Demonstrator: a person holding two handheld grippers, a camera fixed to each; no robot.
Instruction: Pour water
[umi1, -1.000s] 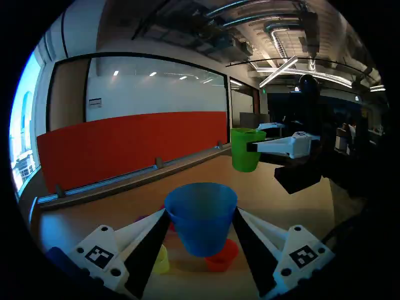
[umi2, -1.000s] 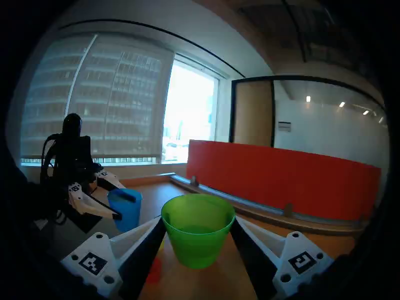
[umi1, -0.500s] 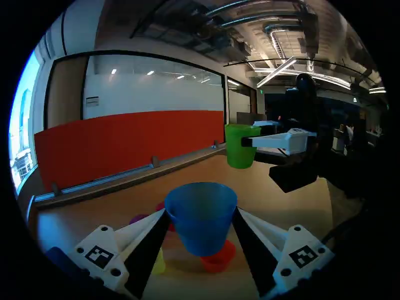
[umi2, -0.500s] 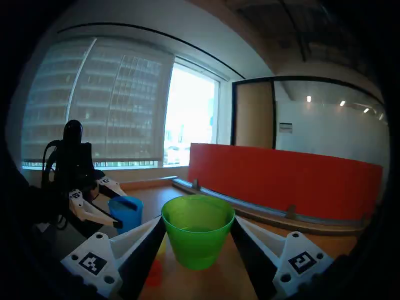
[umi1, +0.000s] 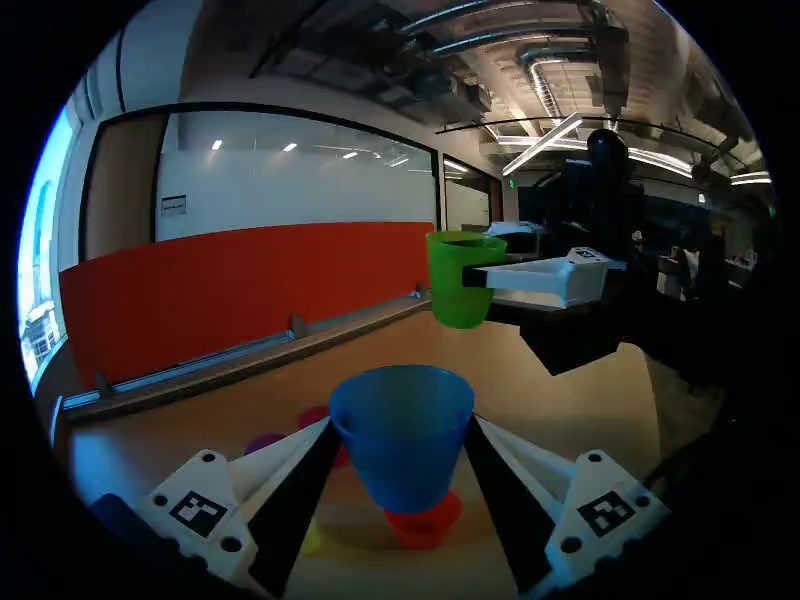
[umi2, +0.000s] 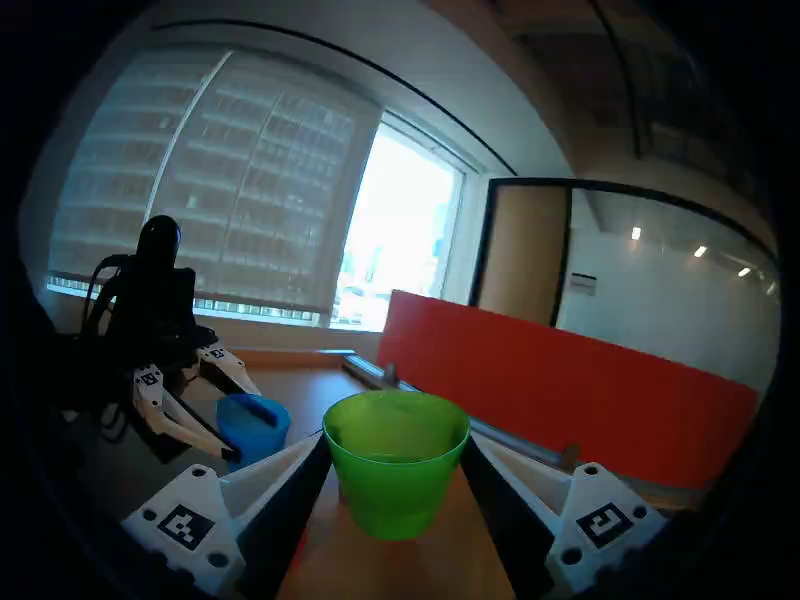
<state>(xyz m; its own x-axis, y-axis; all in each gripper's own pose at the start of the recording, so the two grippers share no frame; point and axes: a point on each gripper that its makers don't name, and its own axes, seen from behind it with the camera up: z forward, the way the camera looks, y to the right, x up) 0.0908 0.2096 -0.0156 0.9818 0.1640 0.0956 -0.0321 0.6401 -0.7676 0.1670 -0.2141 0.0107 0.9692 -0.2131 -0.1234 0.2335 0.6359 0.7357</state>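
Note:
In the left gripper view, my left gripper (umi1: 400, 450) is shut on an upright blue cup (umi1: 402, 428) held above the wooden table (umi1: 560, 385). Farther off and higher, the right gripper (umi1: 470, 278) holds a green cup (umi1: 457, 277). In the right gripper view, my right gripper (umi2: 396, 478) is shut on that green cup (umi2: 396, 472), which stands upright with some liquid low inside. To its left and slightly lower, the left gripper (umi2: 240, 428) carries the blue cup (umi2: 250, 428).
Small cups lie on the table under the blue cup: a red one (umi1: 422, 520), a yellow one (umi1: 310, 538), a purple one (umi1: 265, 440) and a pink one (umi1: 315, 415). An orange partition (umi1: 240, 280) runs along the table's far edge. A bright window (umi2: 400, 240) stands behind.
The green cup has risen and drifted left, closer to the blue cup, in the left gripper view. The right gripper view has tilted, showing more window. Both grips are unchanged.

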